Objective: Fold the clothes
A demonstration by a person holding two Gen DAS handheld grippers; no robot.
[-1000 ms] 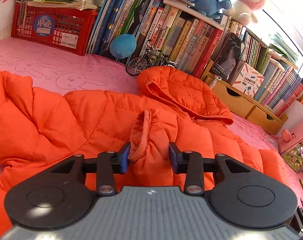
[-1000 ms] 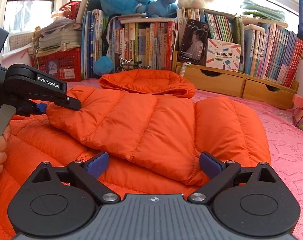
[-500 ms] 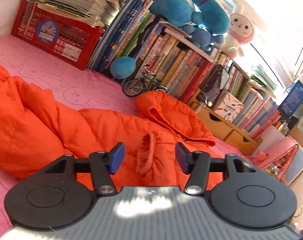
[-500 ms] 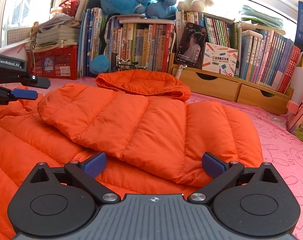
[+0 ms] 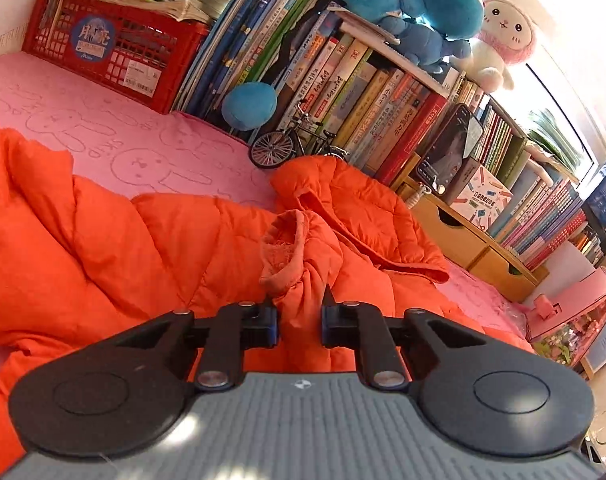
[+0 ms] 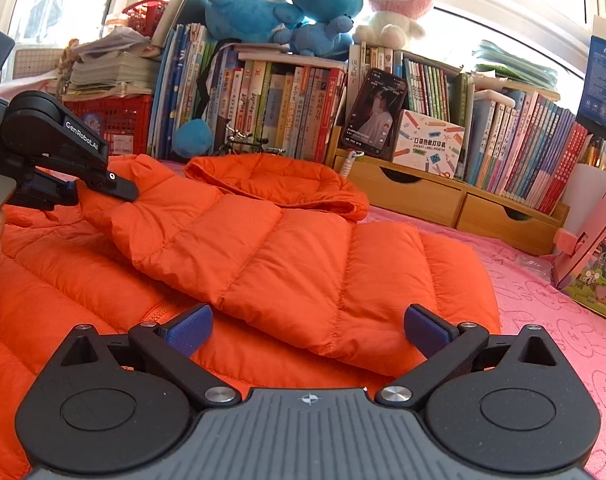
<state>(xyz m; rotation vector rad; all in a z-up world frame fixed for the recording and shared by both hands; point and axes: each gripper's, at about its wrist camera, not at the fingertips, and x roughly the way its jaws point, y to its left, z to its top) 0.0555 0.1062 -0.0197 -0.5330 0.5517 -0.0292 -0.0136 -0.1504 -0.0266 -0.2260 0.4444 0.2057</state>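
An orange puffer jacket [image 6: 287,256] lies on the pink bunny-print sheet [image 5: 115,136], its hood [image 6: 279,178] toward the books. One sleeve [image 5: 303,264] is folded across the body. My left gripper [image 5: 299,322] is shut on the sleeve near its frayed cuff [image 5: 281,248]; it also shows in the right wrist view [image 6: 99,192] at the left, holding the sleeve end. My right gripper [image 6: 307,326] is open and empty, hovering just above the jacket's lower part.
A row of books [image 6: 287,112] with plush toys [image 6: 287,12] on top lines the back. A red crate [image 5: 111,44], a small model bicycle [image 5: 291,144], wooden drawers [image 6: 455,200] and a pink box [image 6: 591,248] at the right edge the sheet.
My left gripper opened off the sleeve half a second ago, then closed on it again and now holds it nearer the hood. My right gripper stayed open and barely moved.
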